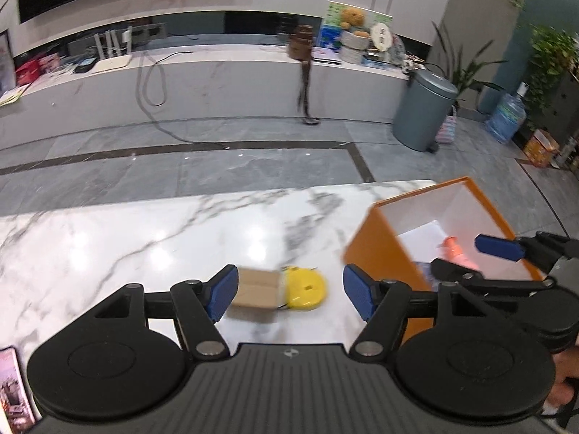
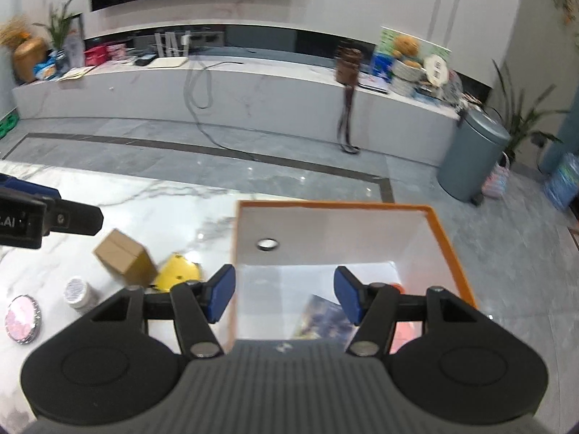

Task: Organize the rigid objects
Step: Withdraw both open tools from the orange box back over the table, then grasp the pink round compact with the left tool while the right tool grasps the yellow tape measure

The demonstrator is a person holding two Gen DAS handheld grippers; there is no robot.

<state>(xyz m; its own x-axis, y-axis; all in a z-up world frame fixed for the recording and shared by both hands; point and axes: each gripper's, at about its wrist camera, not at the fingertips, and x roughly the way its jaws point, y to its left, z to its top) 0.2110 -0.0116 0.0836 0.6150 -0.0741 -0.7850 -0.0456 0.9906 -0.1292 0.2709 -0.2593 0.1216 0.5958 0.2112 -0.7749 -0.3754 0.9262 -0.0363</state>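
My left gripper (image 1: 291, 294) is open just above the marble table (image 1: 108, 253). In the gap between its blue pads lie a small cardboard box (image 1: 257, 289) and a yellow round piece (image 1: 305, 289), touching each other; the pads touch neither. To the right stands an orange box (image 1: 383, 249) with a white inside. My right gripper (image 2: 284, 298) hovers open over that orange box (image 2: 448, 253), holding nothing. On the box floor lie a blue patterned flat item (image 2: 325, 318) and an orange-red item (image 2: 407, 325). The cardboard box (image 2: 125, 260) and yellow piece (image 2: 179, 271) sit left of it.
A white-lidded jar (image 2: 77, 291) and a pink round compact (image 2: 21, 320) lie on the table at the left. A phone (image 1: 14, 390) lies at the near left edge. Beyond the table's far edge are grey floor tiles, a grey bin (image 1: 421, 108) and a long low counter.
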